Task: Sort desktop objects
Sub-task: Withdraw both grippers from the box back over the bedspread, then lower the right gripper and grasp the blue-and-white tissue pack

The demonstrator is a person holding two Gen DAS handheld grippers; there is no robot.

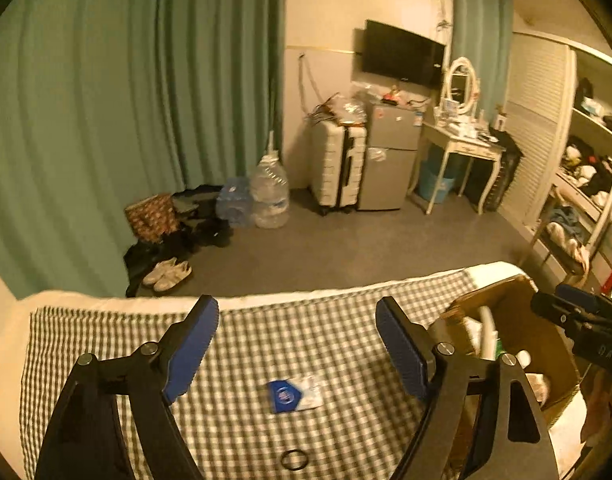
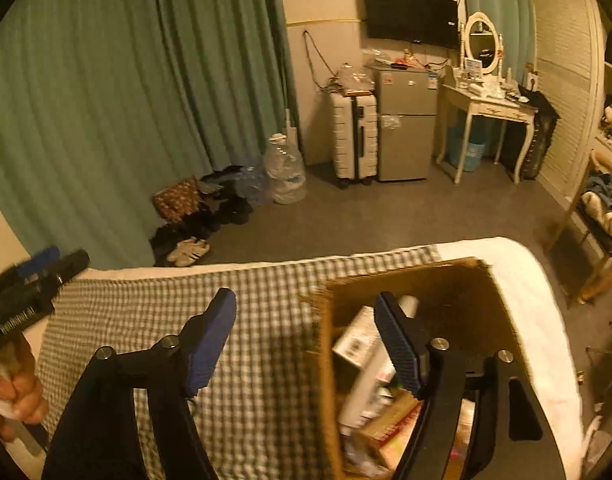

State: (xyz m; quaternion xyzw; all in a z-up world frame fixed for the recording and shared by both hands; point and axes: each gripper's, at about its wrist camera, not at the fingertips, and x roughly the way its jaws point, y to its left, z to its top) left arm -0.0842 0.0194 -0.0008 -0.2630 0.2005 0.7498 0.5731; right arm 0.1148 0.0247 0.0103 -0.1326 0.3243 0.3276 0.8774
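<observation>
A green checked cloth (image 1: 306, 312) covers the white surface. On it, in the left wrist view, lie a blue and white packet (image 1: 294, 395) and, nearer to me, a small black ring (image 1: 294, 460). My left gripper (image 1: 298, 344) hangs open above them with nothing between its blue pads. A brown cardboard box (image 2: 465, 292) at the cloth's right end holds several packets and cartons. My right gripper (image 2: 306, 340) is open and empty, straddling the box's left wall, with its right finger over the contents. A hand (image 2: 14, 392) holds the left gripper (image 2: 34, 276) at the left edge of the right wrist view.
Beyond the far edge the grey floor (image 1: 345, 240) drops away. Shoes (image 1: 168, 274), bags and water bottles (image 1: 268, 196) sit by the green curtain. A suitcase (image 1: 337, 164), a small fridge (image 1: 389, 156) and a dressing table (image 1: 461, 144) stand against the back wall.
</observation>
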